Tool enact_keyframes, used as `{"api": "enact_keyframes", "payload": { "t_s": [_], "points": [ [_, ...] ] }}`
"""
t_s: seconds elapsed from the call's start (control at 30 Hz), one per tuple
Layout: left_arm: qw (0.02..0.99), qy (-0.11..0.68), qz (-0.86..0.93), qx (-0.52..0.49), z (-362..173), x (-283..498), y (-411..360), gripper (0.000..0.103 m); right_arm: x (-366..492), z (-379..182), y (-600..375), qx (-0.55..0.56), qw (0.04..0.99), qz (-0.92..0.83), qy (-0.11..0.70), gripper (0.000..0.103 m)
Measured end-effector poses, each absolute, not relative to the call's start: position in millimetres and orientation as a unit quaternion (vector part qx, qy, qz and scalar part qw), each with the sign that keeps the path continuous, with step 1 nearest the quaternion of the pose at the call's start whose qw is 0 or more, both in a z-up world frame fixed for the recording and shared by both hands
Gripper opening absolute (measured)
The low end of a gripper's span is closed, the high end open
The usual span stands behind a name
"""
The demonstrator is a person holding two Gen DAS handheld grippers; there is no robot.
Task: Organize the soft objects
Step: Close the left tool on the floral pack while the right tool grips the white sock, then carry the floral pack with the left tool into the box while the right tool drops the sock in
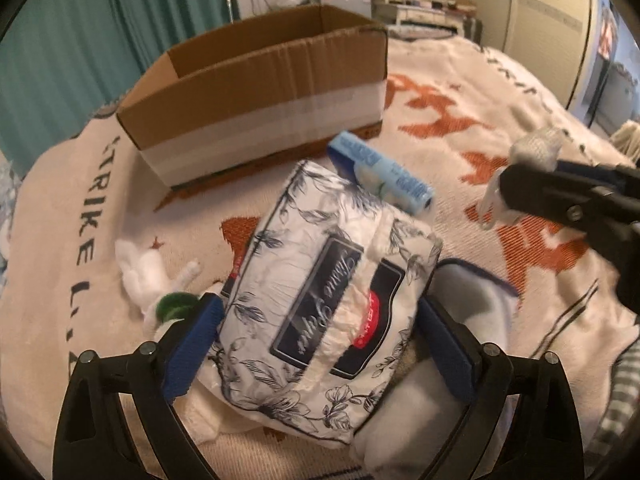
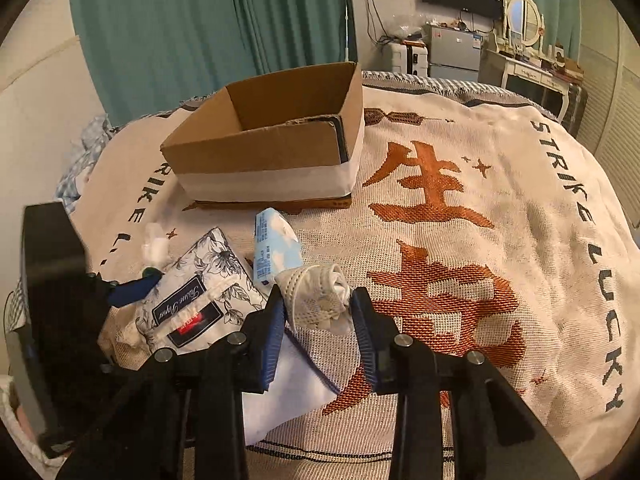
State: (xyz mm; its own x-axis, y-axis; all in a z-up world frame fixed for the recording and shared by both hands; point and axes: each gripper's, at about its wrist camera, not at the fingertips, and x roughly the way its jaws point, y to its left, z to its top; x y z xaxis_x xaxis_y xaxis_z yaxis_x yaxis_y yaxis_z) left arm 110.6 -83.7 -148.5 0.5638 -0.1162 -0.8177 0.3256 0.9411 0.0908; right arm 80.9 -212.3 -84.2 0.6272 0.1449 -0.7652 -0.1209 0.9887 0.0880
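Observation:
My left gripper (image 1: 320, 332) is shut on a floral tissue paper pack (image 1: 320, 312), which also shows in the right wrist view (image 2: 192, 300). My right gripper (image 2: 318, 312) is shut on a rolled white mesh cloth (image 2: 316, 292), seen in the left wrist view (image 1: 536, 152) at the far right. A light blue tissue packet (image 1: 384, 176) lies just beyond the floral pack (image 2: 276, 248). An open cardboard box (image 1: 256, 92) stands behind on the blanket (image 2: 264, 144); what shows of its inside is bare. A white plush toy (image 1: 148, 280) lies at the left.
A white cloth (image 2: 288, 384) lies under my right gripper. The bed blanket (image 2: 480, 240) with orange characters spreads to the right. Teal curtains (image 2: 200, 20) hang behind. A dresser with mirror (image 2: 524, 56) stands at the back right.

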Motion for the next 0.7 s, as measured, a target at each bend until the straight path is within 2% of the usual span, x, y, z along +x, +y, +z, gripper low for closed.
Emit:
{"api": "enact_keyframes", "payload": {
  "t_s": [0.1,0.33,0.43,0.7],
  "points": [
    [0.879,0.448,-0.127,0.105,-146,112,-79,0.097,82,-86,-213,0.013,0.9,0.075,0.428,0.033],
    [0.89,0.429,-0.123,0.098,-133,101,-72,0.075,76,-82,-220,0.018,0.903,0.073,0.424,0.033],
    [0.896,0.421,-0.12,0.08,-118,95,-65,0.075,68,-70,-218,0.014,0.909,0.078,0.409,0.033],
    [0.926,0.357,-0.121,0.031,-38,77,-38,0.075,53,-4,-211,0.015,0.932,0.103,0.348,0.033]
  ]
}}
